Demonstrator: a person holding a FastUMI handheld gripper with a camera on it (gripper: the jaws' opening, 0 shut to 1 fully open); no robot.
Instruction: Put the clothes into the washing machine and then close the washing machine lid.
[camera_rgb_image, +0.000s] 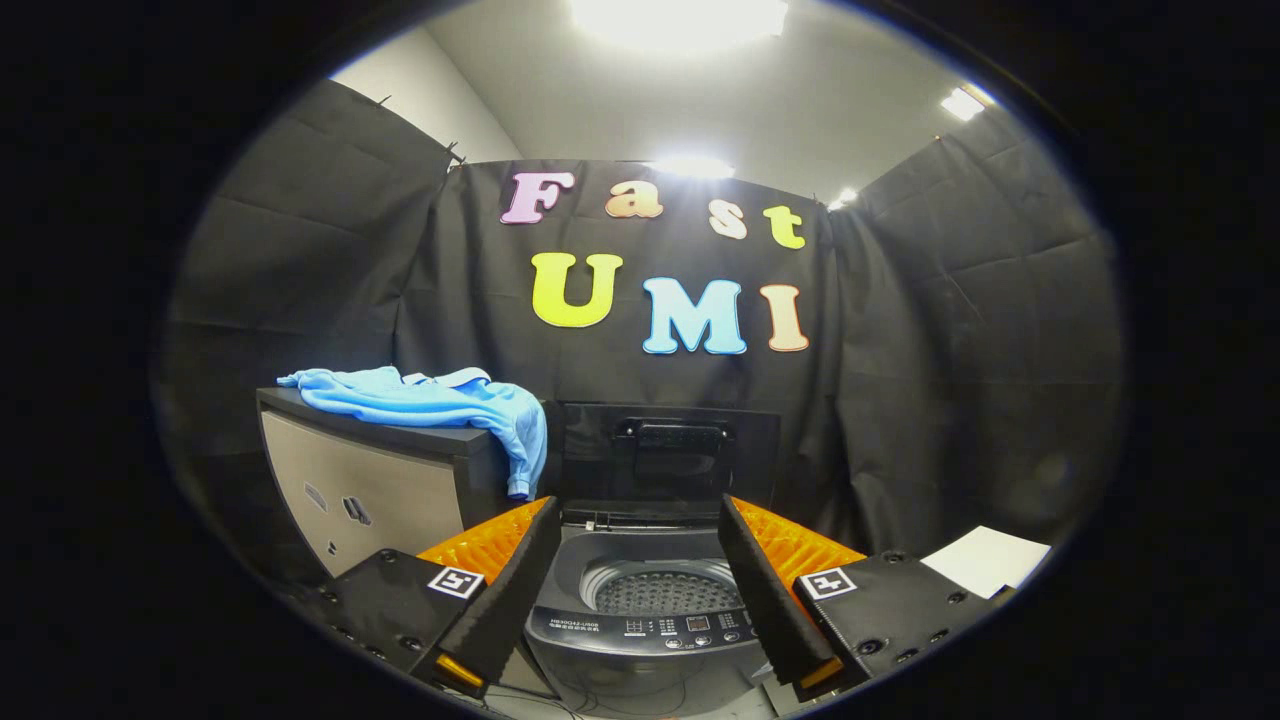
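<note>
Your gripper (640, 590) is spread wide with nothing between its fingers, and it hangs just in front of the small top-loading washing machine (640, 640), whose drum (662, 592) sits right in the gap between them. The lid (668, 455) stands raised behind the tub, so the opening is ready. The light blue garment (440, 400) lies heaped on the dark cabinet (370, 480) to the left of the machine, one sleeve drooping over the cabinet's near corner toward the lid. You look to be at the very start: nothing is loaded yet. Next, swing up and left to the garment, pinch a thick fold, carry it over the drum, let go, then bring the lid down
</note>
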